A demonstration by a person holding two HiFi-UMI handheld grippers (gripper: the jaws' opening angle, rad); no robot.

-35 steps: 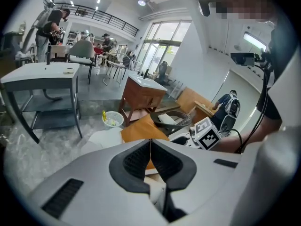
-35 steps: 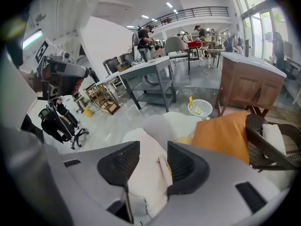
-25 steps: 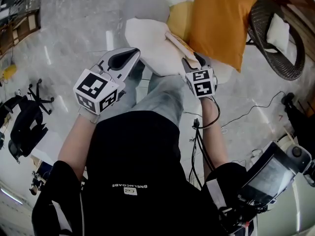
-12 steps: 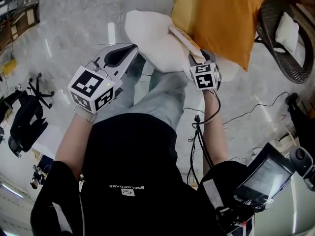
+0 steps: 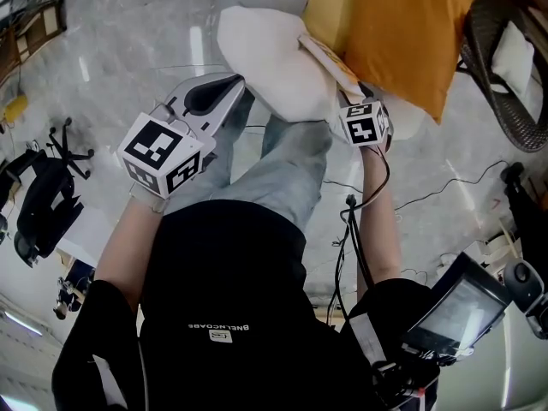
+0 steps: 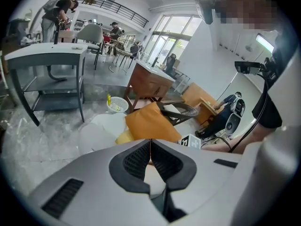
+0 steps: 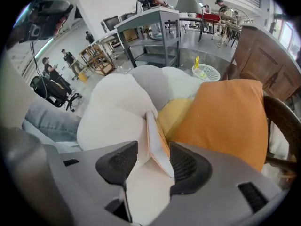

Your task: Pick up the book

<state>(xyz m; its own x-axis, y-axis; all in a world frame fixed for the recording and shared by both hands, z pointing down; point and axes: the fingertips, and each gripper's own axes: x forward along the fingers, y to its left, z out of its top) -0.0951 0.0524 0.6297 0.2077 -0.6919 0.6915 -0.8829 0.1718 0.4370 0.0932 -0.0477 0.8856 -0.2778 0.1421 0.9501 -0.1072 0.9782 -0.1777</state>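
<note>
One book [image 7: 156, 134] inside the parted right claw [image 7: 154, 150] — left claw [image 6: 150, 145] closed.

A pale marble floor [image 5: 128, 58] carries piled cushions: the white cushion [image 7: 117, 112] spreads beneath and left of the fingers [image 7: 117, 161] of the right gripper [image 7: 153, 146], the orange cushion [image 7: 225, 117] beyond the right-hand finger (the book [image 7: 159, 142] leans between them).

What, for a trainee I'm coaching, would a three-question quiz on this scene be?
1. True or false: the left gripper is shut and empty.
2. The right gripper's jaws are: A) apart, around the book; B) clamped on the book; C) shut and empty.
3. In the right gripper view, what lies just left of the book?
Key: 1 true; 2 A; 3 the white cushion.
</note>
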